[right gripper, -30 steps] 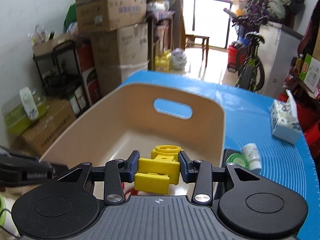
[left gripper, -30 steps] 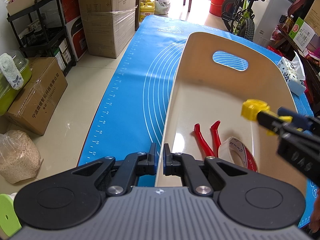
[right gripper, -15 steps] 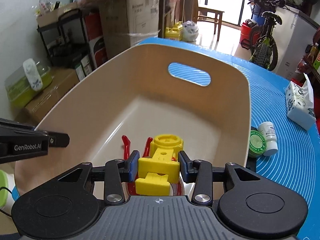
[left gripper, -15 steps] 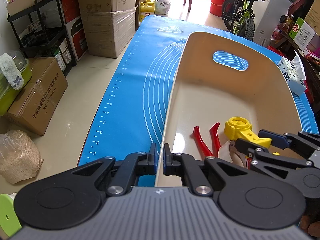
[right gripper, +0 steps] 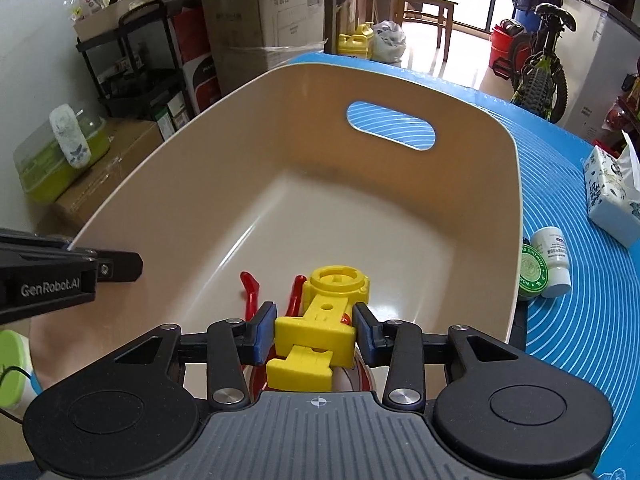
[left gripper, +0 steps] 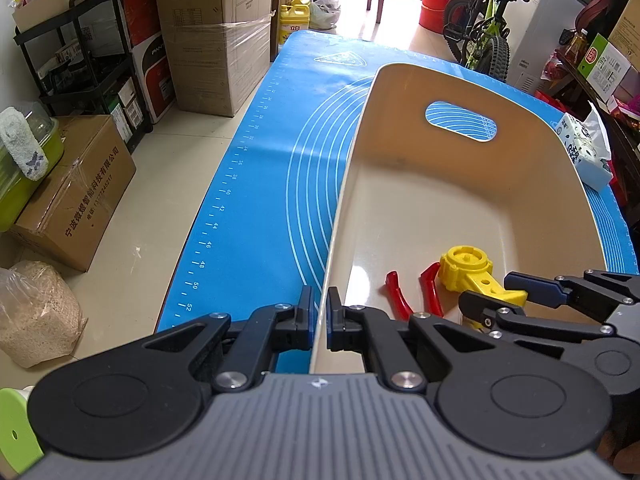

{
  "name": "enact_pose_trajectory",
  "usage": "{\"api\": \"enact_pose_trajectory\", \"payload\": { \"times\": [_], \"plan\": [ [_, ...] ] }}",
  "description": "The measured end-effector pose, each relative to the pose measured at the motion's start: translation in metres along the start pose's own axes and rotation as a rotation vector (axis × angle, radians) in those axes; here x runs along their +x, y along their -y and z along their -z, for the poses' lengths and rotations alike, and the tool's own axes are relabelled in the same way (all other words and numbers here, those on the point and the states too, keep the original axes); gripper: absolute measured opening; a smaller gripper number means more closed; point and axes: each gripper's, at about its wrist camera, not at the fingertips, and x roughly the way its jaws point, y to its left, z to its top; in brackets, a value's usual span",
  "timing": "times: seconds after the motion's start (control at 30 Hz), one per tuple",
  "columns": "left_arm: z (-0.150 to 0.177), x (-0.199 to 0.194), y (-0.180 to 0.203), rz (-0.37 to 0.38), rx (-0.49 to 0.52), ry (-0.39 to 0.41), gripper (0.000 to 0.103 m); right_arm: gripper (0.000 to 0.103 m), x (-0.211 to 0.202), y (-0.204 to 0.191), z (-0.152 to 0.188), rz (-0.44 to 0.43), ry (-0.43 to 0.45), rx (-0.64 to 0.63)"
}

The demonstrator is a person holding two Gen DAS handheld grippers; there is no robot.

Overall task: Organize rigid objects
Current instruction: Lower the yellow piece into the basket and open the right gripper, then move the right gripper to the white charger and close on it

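A beige bin (left gripper: 520, 184) (right gripper: 200, 184) with a handle slot stands on the blue mat. My left gripper (left gripper: 318, 316) is shut on the bin's left rim. My right gripper (right gripper: 315, 330) sits low inside the bin; its pads (right gripper: 264, 332) have parted a little from the yellow plastic part (right gripper: 320, 320) (left gripper: 468, 270) between them, with thin gaps on both sides. The part rests over red-handled pliers (left gripper: 400, 300) (right gripper: 250, 290) and a tape roll, mostly hidden.
A green-lidded jar (right gripper: 532, 272) and a white bottle (right gripper: 556, 260) lie on the mat right of the bin, with a tissue pack (right gripper: 612, 196) beyond. Boxes (left gripper: 224, 36), a shelf, and a bicycle (left gripper: 488, 36) stand around the table.
My right gripper came down into the bin with the yellow part, then its jaws opened slightly off it. My left gripper stayed on the rim.
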Motion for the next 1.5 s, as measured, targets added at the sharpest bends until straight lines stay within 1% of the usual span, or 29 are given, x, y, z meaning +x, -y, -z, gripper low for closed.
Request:
{"api": "enact_pose_trajectory", "payload": {
  "times": [0.1, 0.2, 0.23, 0.27, 0.3, 0.57, 0.7, 0.83, 0.97, 1.1, 1.33, 1.5],
  "plan": [
    [0.000, 0.000, 0.000, 0.000, 0.000, 0.000, 0.007, 0.053, -0.005, 0.004, -0.001, -0.015, 0.017, 0.024],
    [0.000, 0.000, 0.000, -0.001, 0.001, 0.000, 0.007, 0.053, -0.018, 0.009, -0.001, -0.022, 0.058, 0.059],
    [0.000, 0.000, 0.000, 0.000, 0.001, 0.000, 0.007, 0.055, -0.023, 0.012, -0.002, -0.020, 0.075, 0.069],
    [0.000, 0.000, 0.000, 0.000, 0.001, 0.000, 0.007, 0.059, -0.029, 0.015, -0.003, -0.014, 0.094, 0.075],
    [0.000, 0.000, -0.001, 0.000, 0.000, 0.000, 0.007, 0.060, -0.034, 0.017, -0.004, -0.007, 0.113, 0.081],
    [0.000, 0.000, 0.000, -0.002, 0.002, -0.002, 0.008, 0.060, -0.085, 0.055, -0.012, 0.054, 0.274, 0.176],
    [0.000, 0.000, 0.000, -0.003, 0.002, -0.002, 0.008, 0.060, -0.097, 0.075, -0.007, 0.101, 0.307, 0.209],
    [0.000, 0.000, 0.000, -0.002, 0.002, -0.002, 0.008, 0.060, -0.095, 0.093, 0.005, 0.147, 0.286, 0.241],
    [0.000, 0.000, 0.000, -0.003, 0.003, -0.002, 0.008, 0.060, -0.087, 0.110, 0.024, 0.181, 0.233, 0.271],
    [0.000, 0.000, 0.000, -0.003, 0.003, -0.002, 0.008, 0.060, -0.075, 0.119, 0.039, 0.211, 0.183, 0.279],
    [0.000, 0.000, 0.001, -0.008, 0.003, -0.003, 0.010, 0.060, -0.063, 0.121, 0.061, 0.211, 0.123, 0.291],
    [0.000, 0.000, 0.001, -0.009, 0.003, -0.002, 0.010, 0.060, -0.055, 0.111, 0.071, 0.174, 0.081, 0.258]
  ]
}}
